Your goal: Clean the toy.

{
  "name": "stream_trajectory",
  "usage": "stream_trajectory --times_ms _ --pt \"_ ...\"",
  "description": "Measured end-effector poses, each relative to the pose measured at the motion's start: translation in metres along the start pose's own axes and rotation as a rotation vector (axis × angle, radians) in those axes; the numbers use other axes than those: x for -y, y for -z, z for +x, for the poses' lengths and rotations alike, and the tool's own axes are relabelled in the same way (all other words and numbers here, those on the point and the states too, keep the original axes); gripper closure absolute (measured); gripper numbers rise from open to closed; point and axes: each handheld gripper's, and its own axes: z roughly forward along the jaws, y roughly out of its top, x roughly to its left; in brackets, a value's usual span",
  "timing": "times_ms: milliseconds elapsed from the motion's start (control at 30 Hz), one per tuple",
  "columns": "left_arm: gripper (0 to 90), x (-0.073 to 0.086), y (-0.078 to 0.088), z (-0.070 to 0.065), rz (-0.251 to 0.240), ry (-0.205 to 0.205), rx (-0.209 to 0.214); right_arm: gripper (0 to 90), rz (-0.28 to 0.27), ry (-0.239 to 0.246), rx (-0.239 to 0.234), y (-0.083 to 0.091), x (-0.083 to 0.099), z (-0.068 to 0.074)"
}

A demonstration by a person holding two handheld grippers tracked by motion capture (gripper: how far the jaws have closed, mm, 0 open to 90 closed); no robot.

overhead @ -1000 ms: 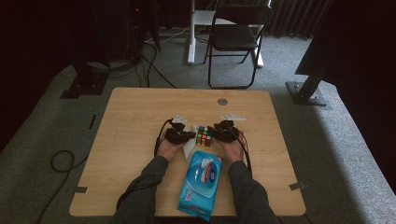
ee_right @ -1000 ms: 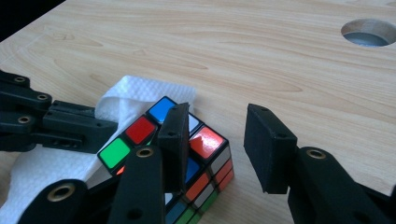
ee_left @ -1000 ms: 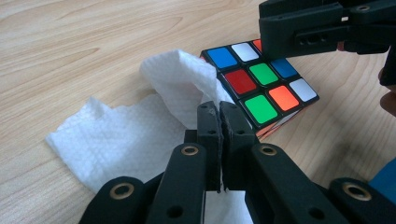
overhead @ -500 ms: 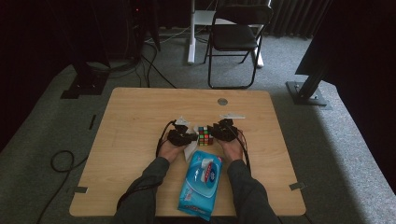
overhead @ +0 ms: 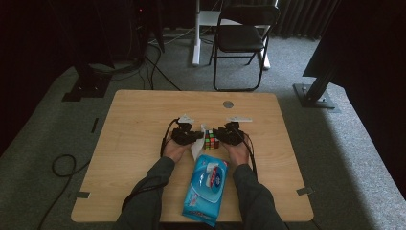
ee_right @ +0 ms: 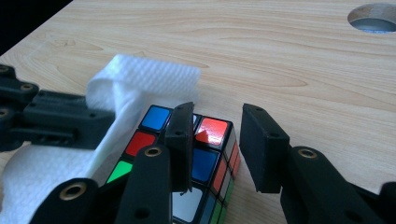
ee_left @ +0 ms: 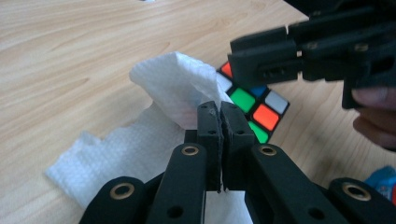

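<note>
Left gripper (ee_left: pixel 219 114) pinching the white wipe (ee_left: pixel 175 91); right gripper (ee_right: pixel 219 140) closing, part open, over the puzzle cube (ee_right: pixel 205 154).

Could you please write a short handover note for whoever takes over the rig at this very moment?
Left gripper: shut on the white wipe, held against the Rubik's cube.
Right gripper: jaws have just been closing around a cube corner; a gap still shows at one pad, so no firm grip.
Wet-wipe pack lies at the near table edge.
Done: a wipe is out.
Left: steady the cube, wipe its faces.
</note>
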Motion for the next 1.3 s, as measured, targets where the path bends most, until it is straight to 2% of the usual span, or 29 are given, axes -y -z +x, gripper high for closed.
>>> stream_trajectory --times_ms 133,533,900,1000,1100,1233,1300 --pt "88.1 -0.001 -0.008 -0.001 0.023 0.001 -0.013 66.1 0.0 -0.003 -0.004 0.0 0.0 0.0" --pt "88.1 0.0 -0.012 0.003 0.029 0.009 -0.059 68.3 -0.006 -0.007 -0.008 0.0 0.001 0.0" --pt "88.1 0.006 -0.015 0.006 0.035 0.036 -0.058 69.2 -0.013 -0.01 -0.009 0.0 0.002 0.0" --pt "88.1 0.007 -0.016 0.006 0.049 0.033 -0.063 69.2 -0.014 -0.011 -0.01 0.0 0.002 0.0" --pt "88.2 0.011 -0.023 0.006 0.083 0.029 -0.077 69.2 -0.014 -0.012 -0.009 0.0 0.002 0.0" --pt "88.3 0.016 -0.026 0.009 0.087 0.052 -0.067 69.2 -0.017 -0.014 -0.011 0.0 0.003 -0.001" --pt "88.3 0.016 -0.026 0.009 0.09 0.049 -0.071 69.2 -0.017 -0.014 -0.012 0.0 0.003 -0.001"
